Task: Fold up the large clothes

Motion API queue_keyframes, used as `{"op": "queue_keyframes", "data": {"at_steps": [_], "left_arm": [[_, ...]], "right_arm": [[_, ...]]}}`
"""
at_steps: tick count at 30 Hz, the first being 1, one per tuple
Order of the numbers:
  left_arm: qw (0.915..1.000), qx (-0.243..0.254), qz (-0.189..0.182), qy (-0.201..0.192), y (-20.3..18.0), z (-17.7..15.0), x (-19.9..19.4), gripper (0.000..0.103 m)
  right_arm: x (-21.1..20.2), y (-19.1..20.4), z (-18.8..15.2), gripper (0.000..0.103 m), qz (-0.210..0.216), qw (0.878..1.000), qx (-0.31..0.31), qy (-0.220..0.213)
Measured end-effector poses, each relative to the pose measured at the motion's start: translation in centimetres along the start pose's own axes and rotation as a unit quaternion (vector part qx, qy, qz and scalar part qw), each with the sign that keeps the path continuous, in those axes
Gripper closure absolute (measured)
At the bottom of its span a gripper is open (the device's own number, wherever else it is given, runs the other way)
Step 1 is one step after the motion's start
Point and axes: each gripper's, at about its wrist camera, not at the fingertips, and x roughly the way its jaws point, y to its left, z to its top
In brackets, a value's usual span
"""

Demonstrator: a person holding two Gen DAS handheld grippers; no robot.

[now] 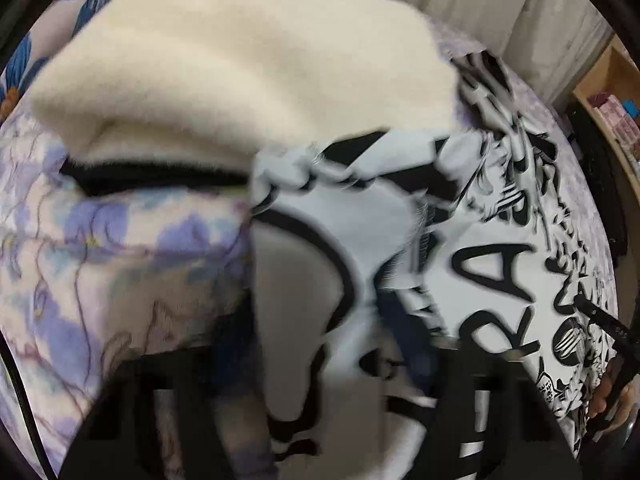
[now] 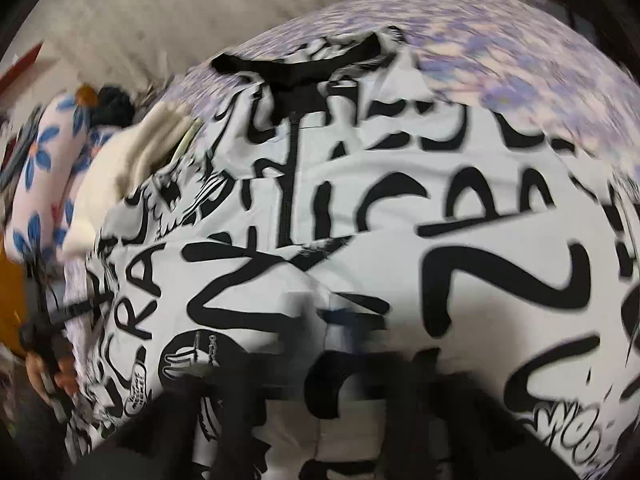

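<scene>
Nearest the left wrist camera, the left gripper (image 1: 320,412) appears as two dark, blurred fingers along the lower edge. A gathered fold of the white jacket with black lettering (image 1: 500,272) rises between them. Motion blur hides the pads, so it cannot be told whether the jaws grasp this fold or stand released around it.

Left of the fold lies the bed sheet with a lilac flower print (image 1: 100,240). Above the sheet, a cream fleece garment (image 1: 240,80) lies in a heap over a black edge of cloth. A white pillow with blue flowers (image 1: 24,68) shows at the upper left rim. To the right, the jacket is spread flat on the bed. At the far right edge a hand (image 1: 612,396) holds a dark handle, and a wooden shelf (image 1: 612,92) stands beyond the bed.

In the right wrist view, the hand (image 2: 52,376) appears at the far left with a dark gripper handle. Above it lie the pillow (image 2: 44,184) and the cream fleece garment (image 2: 132,168), which touches the jacket's left edge. The jacket (image 2: 400,220) fills the centre, with its black collar (image 2: 296,68) at the far end and a dark zip line running down from it. The right gripper (image 2: 348,380) lies low over the jacket; its jaws are clenched shut, and blur prevents telling whether cloth is pinched. The sheet (image 2: 500,48) extends to the upper right.
</scene>
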Motion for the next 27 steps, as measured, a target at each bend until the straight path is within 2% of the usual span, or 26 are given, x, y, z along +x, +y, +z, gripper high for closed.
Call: {"op": "queue_keyframes", "data": {"at_steps": [1, 3, 5, 7, 8, 9, 10, 12, 15, 16, 18, 21, 27], "left_arm": [[0.9999, 0.005, 0.009, -0.006, -0.6, 0.1, -0.2, 0.067], [0.9979, 0.032, 0.050, -0.027, -2.0, -0.3, -0.5, 0.071], [0.9947, 0.057, 0.077, -0.037, -2.9, -0.8, 0.0, 0.070], [0.9942, 0.056, 0.086, -0.033, -2.5, -1.0, 0.9, 0.060], [0.9947, 0.048, 0.085, -0.032, -2.3, -0.9, 0.9, 0.057], [0.9947, 0.039, 0.090, -0.032, -2.1, -0.7, 0.7, 0.049], [0.9944, 0.036, 0.094, -0.033, -2.0, -0.6, 0.3, 0.045], [0.9926, 0.042, 0.108, -0.035, -2.5, -0.7, -0.8, 0.044], [0.9840, 0.068, 0.158, -0.047, -3.8, -1.7, -3.4, 0.044], [0.9829, 0.075, 0.158, -0.057, -4.1, -2.1, -4.5, 0.044], [0.9825, 0.083, 0.149, -0.074, -5.4, -3.0, -6.4, 0.044], [0.9873, 0.076, 0.121, -0.069, -7.2, -4.8, -8.0, 0.044], [0.9964, 0.039, 0.048, -0.058, -12.1, -8.6, -6.8, 0.044]], "right_arm": [[-0.3, 0.5, 0.2, 0.102, -0.009, 1.000, -0.010, -0.012], [-0.5, 1.2, 0.3, 0.102, -0.024, 0.999, -0.028, -0.033], [0.5, 1.8, 0.2, 0.102, -0.054, 0.997, -0.044, -0.031], [2.3, 1.8, -0.1, 0.102, -0.079, 0.996, -0.052, -0.005], [2.2, 1.8, -0.1, 0.102, -0.081, 0.995, -0.051, -0.007], [1.9, 1.8, -0.1, 0.101, -0.081, 0.995, -0.050, -0.006], [1.4, 1.7, 0.1, 0.097, -0.083, 0.996, -0.041, 0.000], [0.0, 1.5, 0.0, 0.093, -0.082, 0.996, -0.026, 0.000], [-2.5, 2.0, -0.7, 0.084, -0.088, 0.995, -0.032, -0.018], [-3.0, 2.3, -1.1, 0.077, -0.088, 0.995, -0.035, -0.024], [-4.2, 2.9, -2.0, 0.073, -0.077, 0.996, -0.039, -0.033], [-4.4, 4.4, -3.0, 0.073, -0.051, 0.998, -0.034, -0.027], [-4.1, 9.0, -4.6, 0.073, 0.000, 0.999, -0.041, -0.031]]}}
